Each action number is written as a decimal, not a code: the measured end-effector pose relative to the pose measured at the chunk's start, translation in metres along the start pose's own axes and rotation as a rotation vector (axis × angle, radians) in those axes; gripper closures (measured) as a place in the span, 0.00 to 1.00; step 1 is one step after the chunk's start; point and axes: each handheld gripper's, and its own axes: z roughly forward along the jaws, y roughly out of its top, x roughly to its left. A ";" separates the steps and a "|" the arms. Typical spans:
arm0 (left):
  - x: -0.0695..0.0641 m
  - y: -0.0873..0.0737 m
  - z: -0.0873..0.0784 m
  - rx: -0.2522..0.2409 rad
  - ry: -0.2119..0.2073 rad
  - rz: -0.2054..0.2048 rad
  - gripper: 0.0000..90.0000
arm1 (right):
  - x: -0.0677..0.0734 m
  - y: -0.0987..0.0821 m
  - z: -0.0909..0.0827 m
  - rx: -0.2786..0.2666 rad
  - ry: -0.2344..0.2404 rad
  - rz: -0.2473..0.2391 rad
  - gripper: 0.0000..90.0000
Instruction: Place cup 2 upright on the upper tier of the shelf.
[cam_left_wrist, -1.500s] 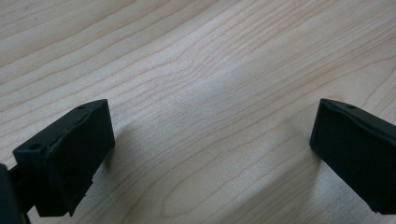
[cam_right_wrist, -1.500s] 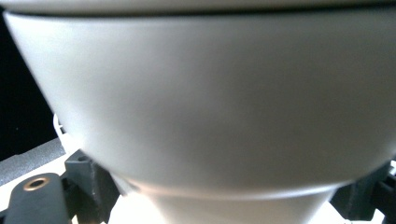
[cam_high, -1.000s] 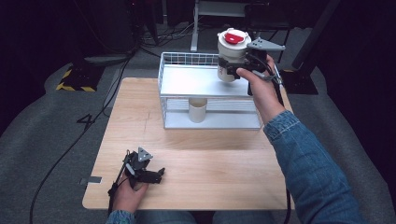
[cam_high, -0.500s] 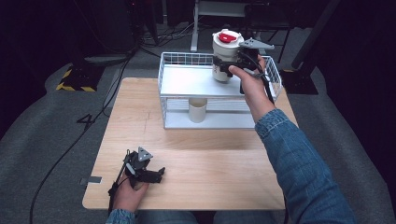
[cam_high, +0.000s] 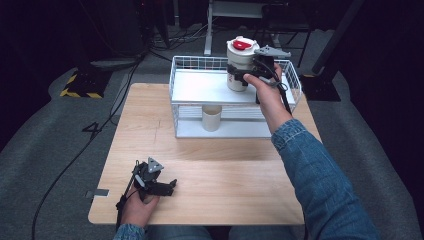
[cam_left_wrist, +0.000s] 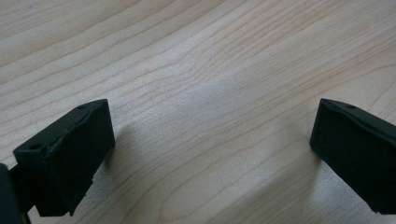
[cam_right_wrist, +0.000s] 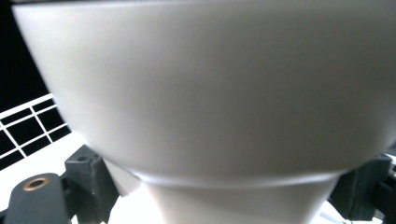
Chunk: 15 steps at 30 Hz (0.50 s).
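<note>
- The wooden bench (cam_high: 225, 165) carries a white wire rack (cam_high: 200, 87) at its far side.
- The right claw (cam_high: 246, 76) is clamped on a white container (cam_high: 237, 62) with a red-marked lid, over the rack's upper shelf.
- A cream cup (cam_high: 211, 117) stands beneath that shelf.
- The left claw (cam_high: 170, 186) rests on the bench, jaws wide apart.

Wooden table (cam_high: 210, 165), light grain, bare in the near half. White wire rack (cam_high: 182, 80) stands at the table's far edge. Grey carpet floor (cam_high: 45, 150) around; black cables (cam_high: 107, 107) trail across it at left. Yellow-black striped plate (cam_high: 80, 82) on the floor, far left. Background dark.
</note>
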 end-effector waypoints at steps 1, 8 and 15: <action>0.000 0.000 0.000 0.000 0.000 -0.001 0.00 | 0.000 0.000 0.000 0.000 0.000 0.000 0.15; 0.000 0.000 0.000 0.000 0.000 -0.001 0.00 | 0.000 -0.001 0.000 0.003 -0.002 -0.016 0.15; 0.000 0.000 0.000 0.000 0.000 0.000 0.00 | -0.001 -0.002 -0.004 0.012 0.004 -0.033 0.15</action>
